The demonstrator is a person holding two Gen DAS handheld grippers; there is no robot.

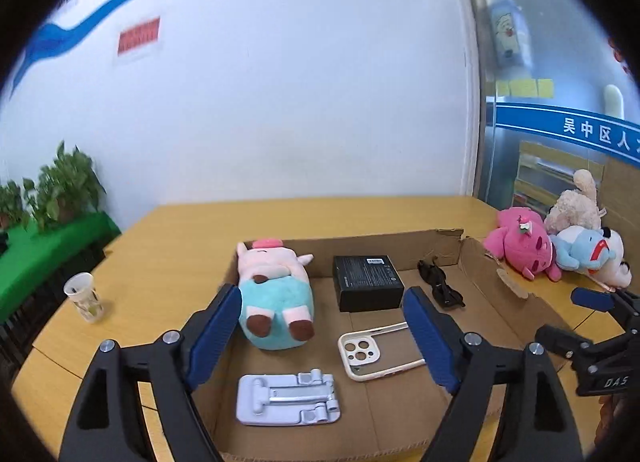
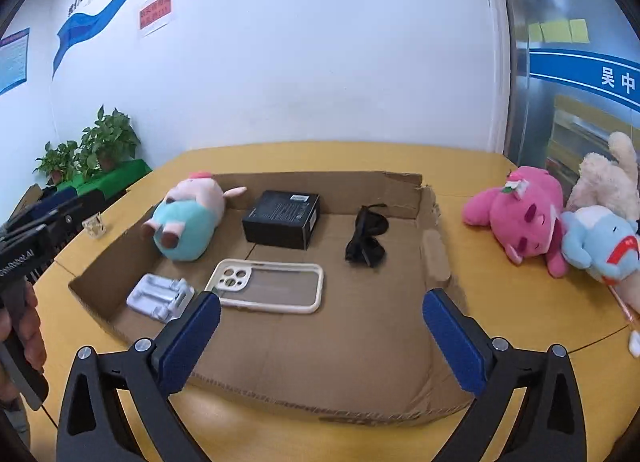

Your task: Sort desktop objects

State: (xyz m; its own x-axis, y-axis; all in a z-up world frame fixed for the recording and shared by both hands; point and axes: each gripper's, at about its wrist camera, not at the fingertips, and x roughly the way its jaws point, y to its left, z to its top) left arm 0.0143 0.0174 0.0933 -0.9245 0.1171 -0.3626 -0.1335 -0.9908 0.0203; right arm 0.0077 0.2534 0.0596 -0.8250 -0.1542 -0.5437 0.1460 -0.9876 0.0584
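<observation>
Both grippers, left gripper (image 1: 324, 332) and right gripper (image 2: 322, 332), hover with jaws apart and empty over a cardboard tray (image 2: 434, 246) (already holding sorted items), apparently ready to pick next

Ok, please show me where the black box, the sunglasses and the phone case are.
black box (image 2: 282, 217): right wrist view, on its top face.
sunglasses (image 2: 366, 248): right wrist view, on the nearer lens.
phone case (image 2: 231, 282): right wrist view, on the cream camera corner.

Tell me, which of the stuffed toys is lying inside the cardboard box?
The pig plush in the teal outfit. The pink one, the blue one and the cream one lie outside on the table.
</observation>
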